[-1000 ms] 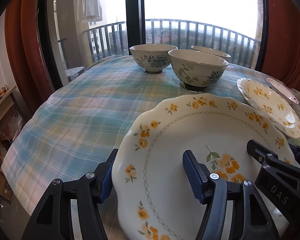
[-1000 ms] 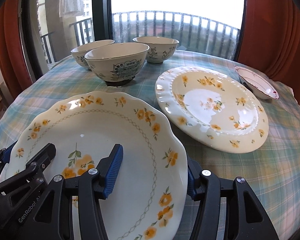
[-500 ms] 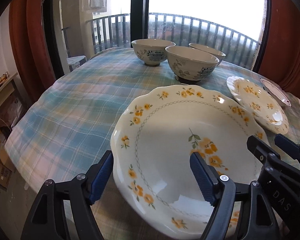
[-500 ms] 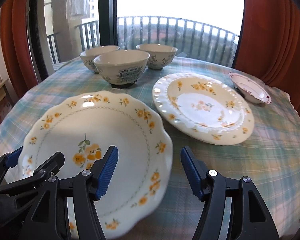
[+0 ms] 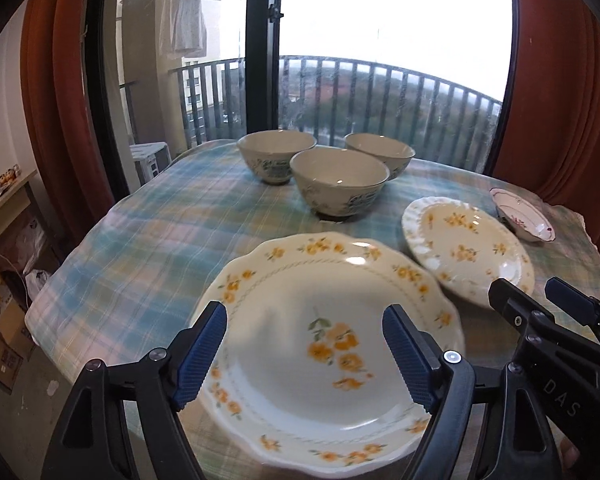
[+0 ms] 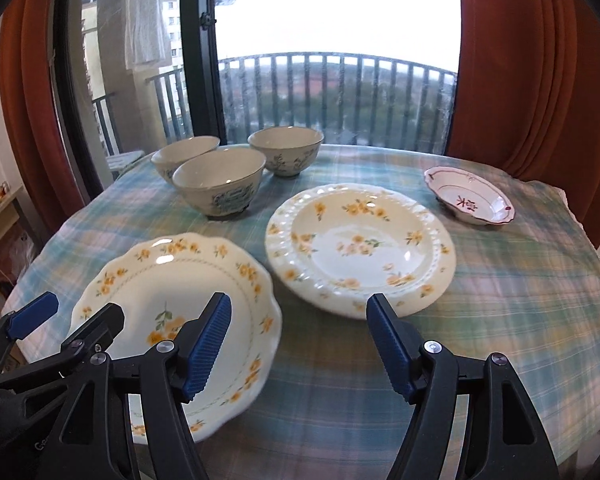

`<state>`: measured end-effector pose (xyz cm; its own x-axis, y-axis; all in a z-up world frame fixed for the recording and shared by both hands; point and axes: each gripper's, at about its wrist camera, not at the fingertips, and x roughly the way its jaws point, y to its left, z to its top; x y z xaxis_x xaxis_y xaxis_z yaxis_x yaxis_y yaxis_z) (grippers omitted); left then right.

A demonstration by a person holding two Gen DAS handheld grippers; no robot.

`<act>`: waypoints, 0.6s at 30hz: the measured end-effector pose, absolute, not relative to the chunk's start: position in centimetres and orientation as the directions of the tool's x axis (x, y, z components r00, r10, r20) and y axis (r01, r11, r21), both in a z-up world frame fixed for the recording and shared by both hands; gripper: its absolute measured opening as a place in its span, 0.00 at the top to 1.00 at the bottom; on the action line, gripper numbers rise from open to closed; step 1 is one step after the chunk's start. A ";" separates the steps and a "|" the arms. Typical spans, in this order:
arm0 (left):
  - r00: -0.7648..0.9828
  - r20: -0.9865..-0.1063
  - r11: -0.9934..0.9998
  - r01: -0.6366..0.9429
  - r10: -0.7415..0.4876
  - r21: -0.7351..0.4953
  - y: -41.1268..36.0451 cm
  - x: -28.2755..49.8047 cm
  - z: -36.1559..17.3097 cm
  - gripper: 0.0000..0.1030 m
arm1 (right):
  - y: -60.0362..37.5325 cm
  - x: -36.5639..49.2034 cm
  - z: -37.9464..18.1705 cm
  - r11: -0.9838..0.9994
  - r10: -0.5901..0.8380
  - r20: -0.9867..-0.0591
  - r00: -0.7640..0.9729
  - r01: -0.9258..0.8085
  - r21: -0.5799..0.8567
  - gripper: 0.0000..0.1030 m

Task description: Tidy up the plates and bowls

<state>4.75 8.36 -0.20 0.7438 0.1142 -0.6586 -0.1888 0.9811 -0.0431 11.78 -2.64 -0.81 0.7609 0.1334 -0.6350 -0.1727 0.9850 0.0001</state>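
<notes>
A scalloped plate with yellow flowers [image 5: 284, 380] lies on the checked tablecloth at the near edge. My left gripper [image 5: 303, 316] hovers open above its near-left part, with nothing between the pads. My right gripper [image 6: 298, 302] hangs above the cloth just right of that plate [image 6: 172, 280]. Its jaws are opening and hold nothing. A second flowered plate with a ribbed rim [image 6: 360, 248] sits to the right. Three patterned bowls [image 6: 220, 188] [image 6: 184, 156] [image 6: 286, 150] cluster at the back.
A small dish with a red rim [image 6: 470, 200] rests at the far right, near the orange curtain. The round table [image 6: 520, 300] drops off close below both grippers. Boxes and a shelf [image 5: 4, 320] stand on the floor to the left.
Both grippers widened their jaws, came off the scalloped plate's rim, and rose back from it. The plate now looks smaller and lies on the cloth.
</notes>
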 end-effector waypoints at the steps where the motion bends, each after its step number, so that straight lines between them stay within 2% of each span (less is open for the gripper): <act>1: 0.745 -0.658 0.982 -0.184 0.110 -0.044 7.9 5.1 0.0 0.20 | -3.2 12.0 -0.5 0.986 0.130 -0.633 0.763 -0.167 0.002 0.29; 8: 0.756 -0.650 0.987 -0.150 0.083 -0.048 4.9 8.1 1.4 0.17 | -7.0 13.9 0.9 0.989 0.130 -0.622 0.772 -0.144 0.028 0.28; 18: 0.731 -0.680 0.993 -0.111 0.054 -0.040 1.1 14.1 1.3 0.16 | -11.3 18.2 0.9 0.994 0.106 -0.634 0.766 -0.081 0.068 0.18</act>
